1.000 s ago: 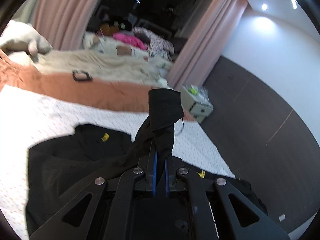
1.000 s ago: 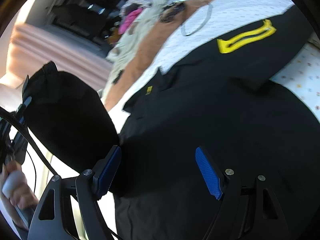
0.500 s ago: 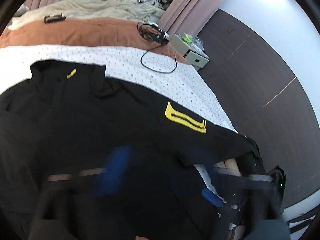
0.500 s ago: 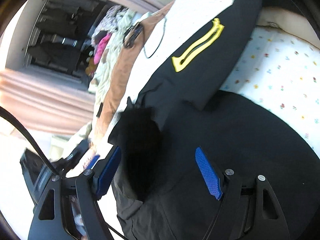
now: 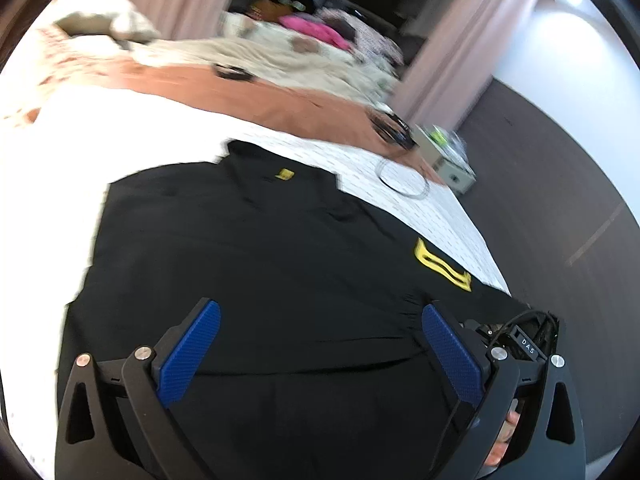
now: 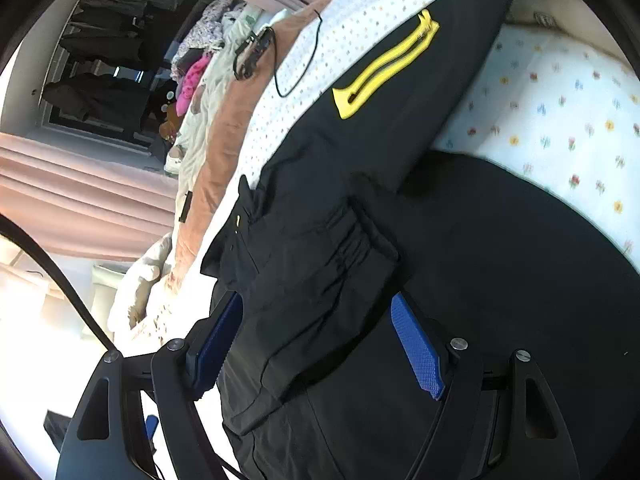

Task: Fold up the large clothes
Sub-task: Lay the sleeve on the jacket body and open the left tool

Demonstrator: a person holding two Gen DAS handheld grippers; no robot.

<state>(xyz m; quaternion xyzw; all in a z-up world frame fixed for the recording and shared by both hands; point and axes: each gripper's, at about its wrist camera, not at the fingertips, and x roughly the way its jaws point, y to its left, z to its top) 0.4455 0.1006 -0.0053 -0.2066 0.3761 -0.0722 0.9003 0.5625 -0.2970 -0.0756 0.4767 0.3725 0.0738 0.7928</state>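
A large black jacket (image 5: 280,248) lies spread on the bed's dotted white sheet (image 5: 420,204), with a yellow collar label (image 5: 285,175) and a yellow zip pocket (image 5: 442,270). My left gripper (image 5: 320,348) hovers low over its body, open wide with nothing between the blue pads (image 5: 188,354). In the right wrist view one sleeve with a gathered cuff (image 6: 320,264) lies folded across the jacket (image 6: 500,280). My right gripper (image 6: 316,344) stands open over that sleeve, and its pads (image 6: 418,352) do not press on the cloth. The yellow pocket (image 6: 384,68) shows beyond.
A brown blanket (image 5: 280,100) and a cream duvet (image 5: 240,52) cover the far side of the bed. A looped cable (image 5: 404,180) and a dark tangle (image 5: 392,128) lie near the right edge. A small white box (image 5: 448,156) sits on the dark floor (image 5: 560,200) beside pink curtains (image 5: 452,60).
My left gripper has let go of the black sleeve, opened wide and dropped toward the jacket. The sleeve now lies folded over the jacket's body. The right gripper stayed open.
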